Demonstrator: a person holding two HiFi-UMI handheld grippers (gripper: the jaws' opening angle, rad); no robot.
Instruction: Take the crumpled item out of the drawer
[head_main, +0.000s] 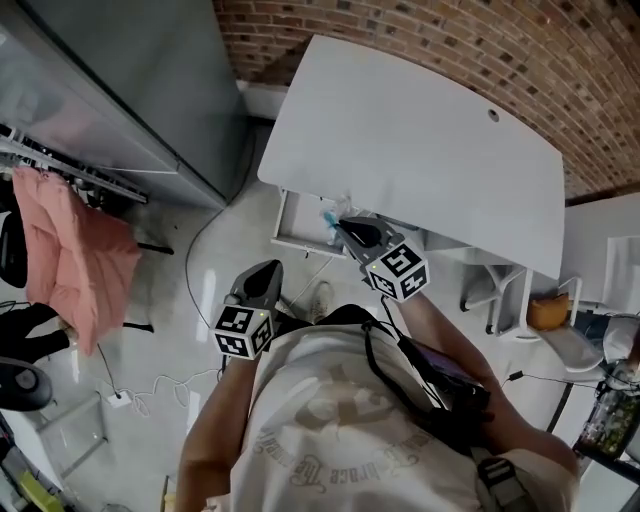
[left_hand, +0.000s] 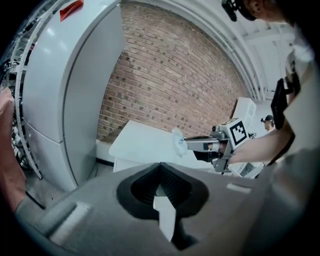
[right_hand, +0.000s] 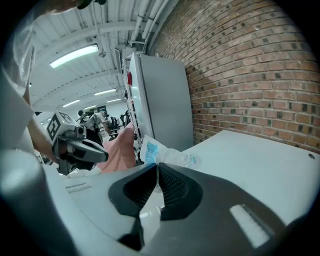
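The crumpled item (head_main: 331, 217), a white and blue plastic wrapper, sticks out of my right gripper's (head_main: 341, 224) shut jaws just above the open white drawer (head_main: 286, 238) under the table's front edge. In the right gripper view the wrapper (right_hand: 167, 156) pokes past the tips of the right gripper (right_hand: 156, 165). From the left gripper view I see the right gripper (left_hand: 202, 145) holding the wrapper (left_hand: 178, 140) in the air in front of the table. My left gripper (head_main: 268, 270) hangs lower and to the left, shut and empty (left_hand: 160, 164).
The white table (head_main: 420, 140) stands against a brick wall (head_main: 480, 40). A tall grey cabinet (head_main: 150, 90) stands at the left, with pink cloth (head_main: 75, 255) hanging on a rack beside it. Cables (head_main: 160, 385) lie on the floor. A white chair (head_main: 510, 290) is at the right.
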